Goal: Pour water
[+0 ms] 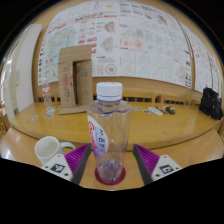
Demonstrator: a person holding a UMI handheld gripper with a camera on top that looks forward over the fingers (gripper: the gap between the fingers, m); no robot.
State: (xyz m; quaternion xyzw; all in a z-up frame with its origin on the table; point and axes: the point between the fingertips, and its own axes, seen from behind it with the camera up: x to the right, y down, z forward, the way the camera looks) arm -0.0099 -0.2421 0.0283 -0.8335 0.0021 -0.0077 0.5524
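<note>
A clear plastic water bottle (pixel 108 128) with a white cap and a pink-and-white label stands upright on a red coaster (pixel 110 175) on the wooden table (pixel 170 128). It stands between the fingers of my gripper (pixel 111 160), which is open. The purple pads (pixel 78 157) sit on either side of its lower part, with a gap at each side. A white cup (pixel 50 149) stands on the table just left of the left finger.
A brown paper bag (pixel 75 75) stands at the far left of the table, with a small clear glass (pixel 45 96) beside it. A black bag (pixel 211 102) sits at the far right. Small objects (pixel 157 112) lie beyond the bottle. Posters cover the back wall.
</note>
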